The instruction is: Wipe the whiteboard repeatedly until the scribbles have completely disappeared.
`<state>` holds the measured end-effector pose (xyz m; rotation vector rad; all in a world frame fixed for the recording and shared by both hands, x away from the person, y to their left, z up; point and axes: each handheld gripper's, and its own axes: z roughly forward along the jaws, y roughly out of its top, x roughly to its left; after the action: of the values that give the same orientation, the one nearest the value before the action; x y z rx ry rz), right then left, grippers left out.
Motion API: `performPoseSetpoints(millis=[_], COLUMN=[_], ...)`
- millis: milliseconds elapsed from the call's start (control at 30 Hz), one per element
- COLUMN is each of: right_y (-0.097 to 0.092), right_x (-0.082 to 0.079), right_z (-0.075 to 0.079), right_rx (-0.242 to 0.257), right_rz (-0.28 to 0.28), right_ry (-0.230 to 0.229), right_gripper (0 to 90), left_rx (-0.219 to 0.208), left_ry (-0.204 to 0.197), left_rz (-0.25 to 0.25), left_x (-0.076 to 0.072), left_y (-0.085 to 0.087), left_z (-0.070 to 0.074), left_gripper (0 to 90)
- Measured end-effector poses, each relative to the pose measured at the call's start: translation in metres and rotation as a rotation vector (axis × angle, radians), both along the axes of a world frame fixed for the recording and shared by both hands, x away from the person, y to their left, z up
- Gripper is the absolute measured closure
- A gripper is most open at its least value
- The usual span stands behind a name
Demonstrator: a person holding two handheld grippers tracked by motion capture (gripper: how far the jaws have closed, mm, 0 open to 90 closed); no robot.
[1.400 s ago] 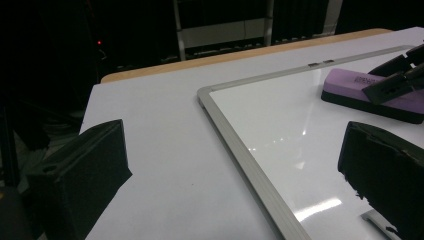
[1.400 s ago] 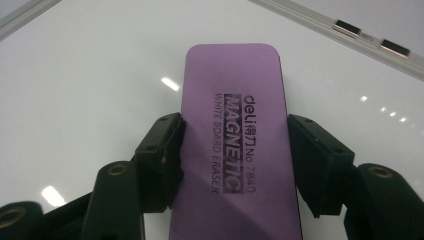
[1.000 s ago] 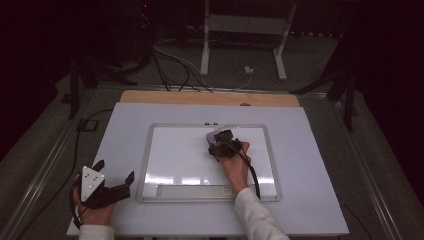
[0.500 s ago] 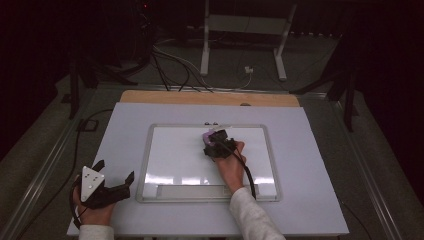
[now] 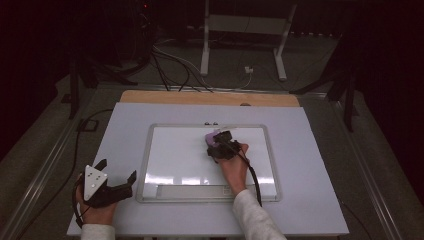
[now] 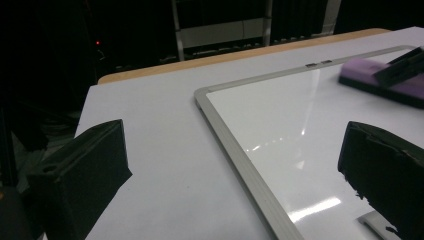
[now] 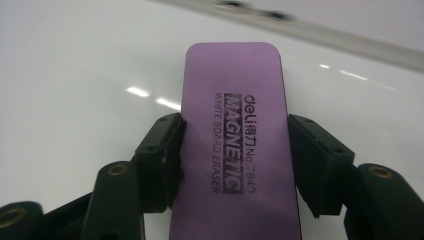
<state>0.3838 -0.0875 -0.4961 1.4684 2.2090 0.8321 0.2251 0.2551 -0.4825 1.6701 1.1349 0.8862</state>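
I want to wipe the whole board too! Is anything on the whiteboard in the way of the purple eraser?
Nothing visible is. The right tool grips the eraser by its sides, flat on the whiteboard near its top edge. The white surface around it looks bare and shiny. The left tool sits off the board's left side.

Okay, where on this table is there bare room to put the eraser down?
Bare: the table right of the whiteboard, and the strip between its top edge and the wooden edge. Crowded: the left gripper at the board's near-left corner, the right gripper holding the eraser.
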Motion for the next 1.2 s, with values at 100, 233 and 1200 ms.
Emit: performPoseSetpoints(millis=[100, 233, 1200], right_y=[0.021, 0.021, -0.09], right_x=[-0.011, -0.01, 0.005], right_z=[0.0, -0.001, 0.004], right_rx=[0.009, 0.006, 0.012], right_rz=[0.096, 0.104, -0.07], right_ry=[-0.001, -0.005, 0.024], right_gripper=[41.1, 41.2, 26.5], left_rx=[0.0, 0.001, 0.008], left_ry=[0.0, -0.001, 0.005], left_rz=[-0.003, -0.005, -0.002], left_x=[0.0, 0.001, 0.001], left_y=[-0.001, -0.001, -0.001], left_z=[0.0, 0.0, -0.001], left_gripper=[0.7, 0.7, 0.7])
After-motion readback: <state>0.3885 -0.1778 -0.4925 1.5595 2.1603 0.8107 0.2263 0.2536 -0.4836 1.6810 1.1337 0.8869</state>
